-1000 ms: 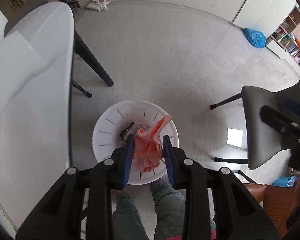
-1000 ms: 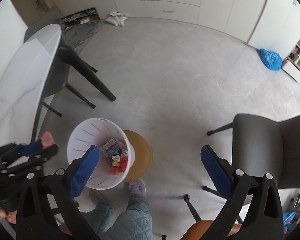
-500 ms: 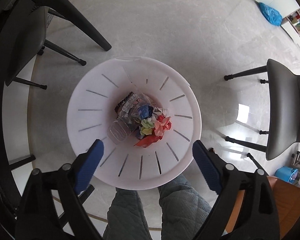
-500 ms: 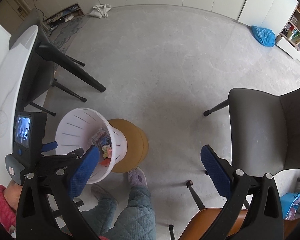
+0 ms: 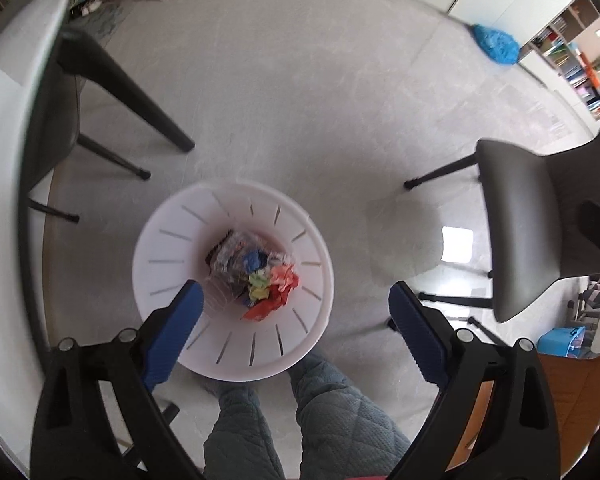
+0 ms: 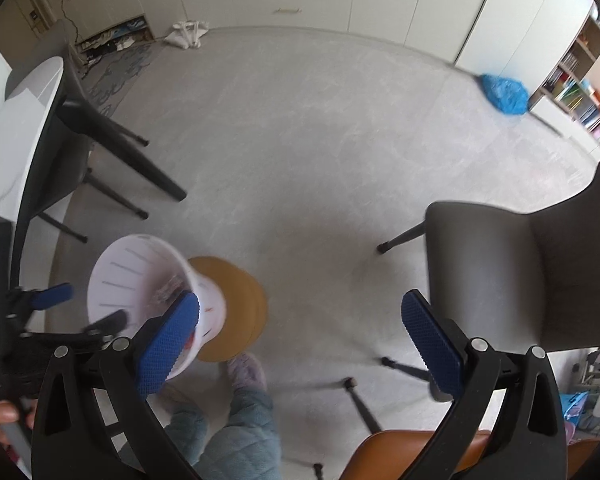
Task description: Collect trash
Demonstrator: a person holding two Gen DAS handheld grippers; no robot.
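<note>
Over the white slotted bin (image 5: 236, 344) of crumpled wrappers (image 5: 256, 276), left gripper (image 5: 296, 320) jaws just opened wide, empty, right gripper (image 6: 300, 340) jaws wide, empty.

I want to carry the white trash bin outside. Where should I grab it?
Grab the white bin by its top rim, coming straight down from above. It stands upright and flares wide at the top, so the body is probably too broad for a gripper, but the thin rim edge is bare all round. Pinch the wall there, one finger inside and one outside, clear of the trash at the bottom.
</note>
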